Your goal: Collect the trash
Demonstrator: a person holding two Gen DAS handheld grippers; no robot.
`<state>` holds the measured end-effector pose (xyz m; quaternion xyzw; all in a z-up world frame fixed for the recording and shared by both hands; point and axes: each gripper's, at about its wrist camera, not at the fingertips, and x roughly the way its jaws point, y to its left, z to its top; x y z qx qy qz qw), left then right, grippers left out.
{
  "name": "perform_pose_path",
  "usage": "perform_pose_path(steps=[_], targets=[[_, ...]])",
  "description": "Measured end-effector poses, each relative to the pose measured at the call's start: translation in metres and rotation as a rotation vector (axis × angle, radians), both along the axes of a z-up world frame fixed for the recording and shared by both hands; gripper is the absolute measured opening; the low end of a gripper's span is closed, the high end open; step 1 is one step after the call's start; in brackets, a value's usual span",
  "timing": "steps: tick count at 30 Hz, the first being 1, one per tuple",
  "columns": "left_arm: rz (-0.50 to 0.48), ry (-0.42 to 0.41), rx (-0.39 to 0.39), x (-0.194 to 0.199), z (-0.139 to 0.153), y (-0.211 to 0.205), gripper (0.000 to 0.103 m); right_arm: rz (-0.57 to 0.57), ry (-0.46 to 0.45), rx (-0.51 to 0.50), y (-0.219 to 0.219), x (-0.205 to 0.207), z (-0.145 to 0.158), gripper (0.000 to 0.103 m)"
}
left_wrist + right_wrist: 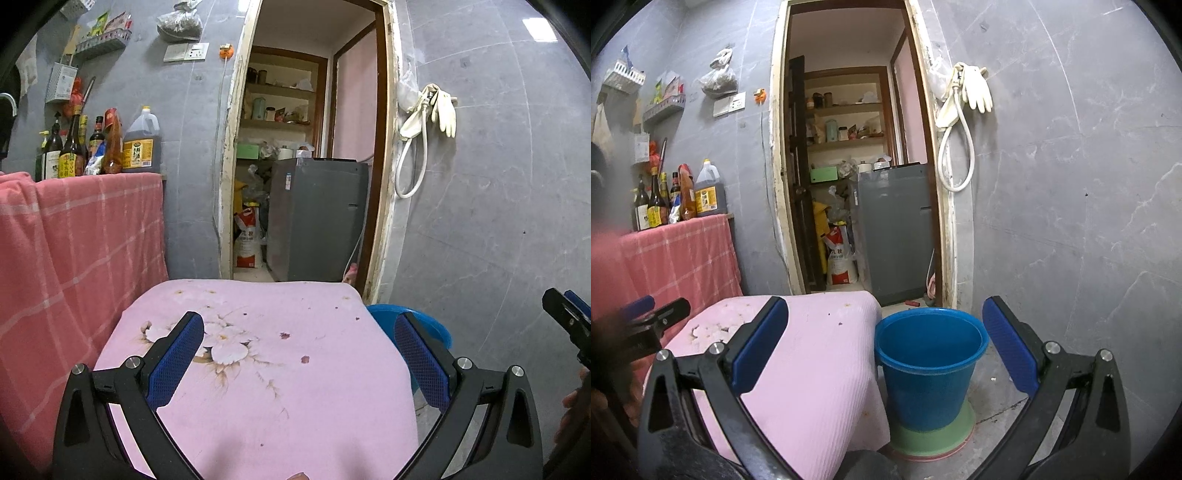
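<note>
Two grippers, both with jaws spread wide and nothing between the blue pads. Left gripper (299, 332) held above a pink cloth (266, 369) with a printed flower pattern, covering a low surface directly under and ahead of the jaws; small dark scraps (305, 359) scattered on the cloth between and beyond the fingertips, too small to identify. Right gripper (885, 325) open over the cloth's right edge, blue bucket (927, 365) sitting between the jaws, slightly toward the right finger, on a green base (931, 439) on the floor; bucket interior appears empty. Left of the jaws, red checked cloth (74, 258) draped over a counter, bottles and a large jug (141, 142) standing on top at its far end. Straight ahead past the fingertips, open doorway with a grey appliance (317, 218), a printed sack (248, 240) beside it, shelves behind. Right of the doorway, gloves and a white hose (960, 122) hanging on the grey tiled wall.
</note>
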<state>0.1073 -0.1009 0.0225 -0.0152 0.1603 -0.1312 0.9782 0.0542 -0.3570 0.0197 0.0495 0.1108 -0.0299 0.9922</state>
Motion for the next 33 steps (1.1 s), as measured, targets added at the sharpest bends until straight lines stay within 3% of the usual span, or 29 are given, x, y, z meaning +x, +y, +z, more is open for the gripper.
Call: perform_pose_path(steps=[16, 33], targets=[[0.015, 0.001, 0.021, -0.028, -0.025, 0.006, 0.101, -0.047, -0.001, -0.003, 0.001, -0.029, -0.02, 0.103], [0.053, 0.011, 0.042, -0.039, -0.046, 0.008, 0.101, -0.07, 0.095, -0.045, 0.013, -0.019, -0.048, 0.103]])
